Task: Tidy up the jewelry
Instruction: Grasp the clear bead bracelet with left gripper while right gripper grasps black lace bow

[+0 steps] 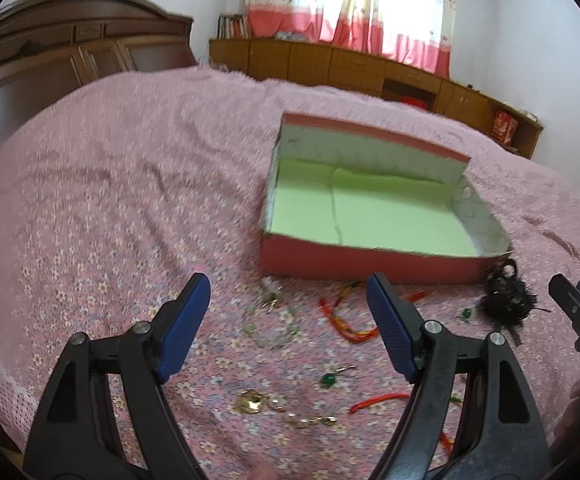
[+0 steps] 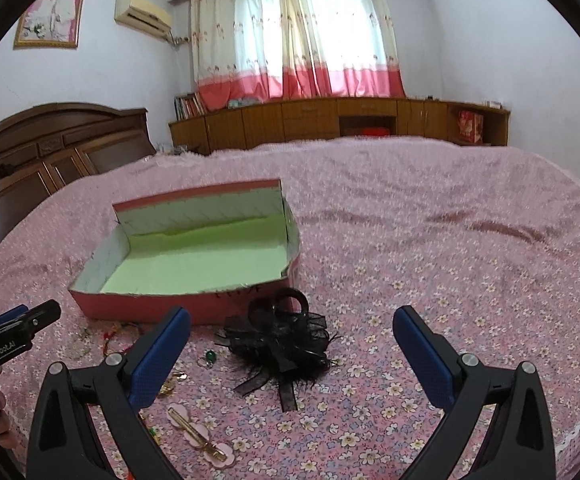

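Both grippers, left and right, gape empty; my green-lined red cardboard box holds nothing, all jewelry unsorted on pink floral bedspread.

In the left wrist view, motion blur smears the beaded bracelet and we cannot count its beads. The right gripper is cut off by the frame edge. A red cord passes behind a finger, perhaps a bracelet.

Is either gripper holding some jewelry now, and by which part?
Nothing is held. The left gripper and right gripper are both open above the bed.
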`<state>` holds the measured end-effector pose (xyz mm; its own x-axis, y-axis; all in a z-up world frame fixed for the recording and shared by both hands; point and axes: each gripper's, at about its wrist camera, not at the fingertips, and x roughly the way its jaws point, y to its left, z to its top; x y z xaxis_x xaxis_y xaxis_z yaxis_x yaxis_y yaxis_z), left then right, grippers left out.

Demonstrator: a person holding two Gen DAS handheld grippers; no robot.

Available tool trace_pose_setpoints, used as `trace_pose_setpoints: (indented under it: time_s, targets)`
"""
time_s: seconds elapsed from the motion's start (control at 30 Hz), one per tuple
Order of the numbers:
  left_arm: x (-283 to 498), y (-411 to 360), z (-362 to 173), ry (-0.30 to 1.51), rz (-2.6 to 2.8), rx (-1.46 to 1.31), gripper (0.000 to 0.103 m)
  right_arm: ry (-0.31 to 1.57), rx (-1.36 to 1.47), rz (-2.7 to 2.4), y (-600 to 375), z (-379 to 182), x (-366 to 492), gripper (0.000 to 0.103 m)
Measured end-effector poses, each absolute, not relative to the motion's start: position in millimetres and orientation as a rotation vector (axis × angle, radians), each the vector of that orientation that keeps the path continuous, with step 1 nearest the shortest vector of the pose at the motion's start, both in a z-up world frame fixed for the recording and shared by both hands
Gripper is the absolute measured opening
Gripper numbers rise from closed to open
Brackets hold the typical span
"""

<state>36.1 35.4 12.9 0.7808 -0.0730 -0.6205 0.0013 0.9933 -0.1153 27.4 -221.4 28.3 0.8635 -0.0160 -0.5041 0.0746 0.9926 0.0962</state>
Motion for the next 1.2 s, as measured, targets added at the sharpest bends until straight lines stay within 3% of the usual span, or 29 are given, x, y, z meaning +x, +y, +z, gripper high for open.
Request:
trace_pose_setpoints:
  time_s: [0.23, 0.5, 0.73, 0.77, 0.83, 0.93, 1.1, 1.2]
  targets:
    - [57.7, 48.1, -7.9, 0.781, -0.015, -0.143, 0.071, 0.633, 0.102, -0.037, -225.7, 11.4, 53.0, 0.103]
    - [79.1, 52.9, -32.2, 0.896, -0.004, -0.156, 0.037, 0.73, 0.086, -0.009, -227.5, -8.2, 76.5, 0.103]
    - [91.6, 46.1, -48.1, 0.944, -0.001, -0.13, 0.034, 0.782, 0.079, 0.008, -225.1, -17.2, 92.5, 0.102]
    - [93.0, 43.7, -49.1, 0.947, -0.002, -0.118, 0.034, 0.791, 0.079, 0.012, -224.5, -18.8, 94.3, 0.101]
    - [97.6, 37.5, -49.3, 0.949, -0.001, -0.083, 0.033, 0.821, 0.078, 0.021, -223.5, -23.6, 98.8, 0.088]
    - [100.7, 28.2, -50.4, 0.94, -0.01, -0.051, 0.029, 0.867, 0.077, 0.031, -222.5, -32.0, 103.9, 0.08]
    - [97.1, 23.7, -50.6, 0.928, -0.017, -0.047, 0.003, 0.857, 0.094, 0.045, -226.8, -32.6, 102.0, 0.067]
    - [91.0, 29.2, -48.7, 0.92, -0.023, -0.053, 0.0, 0.852, 0.099, 0.049, -230.2, -31.0, 98.9, 0.057]
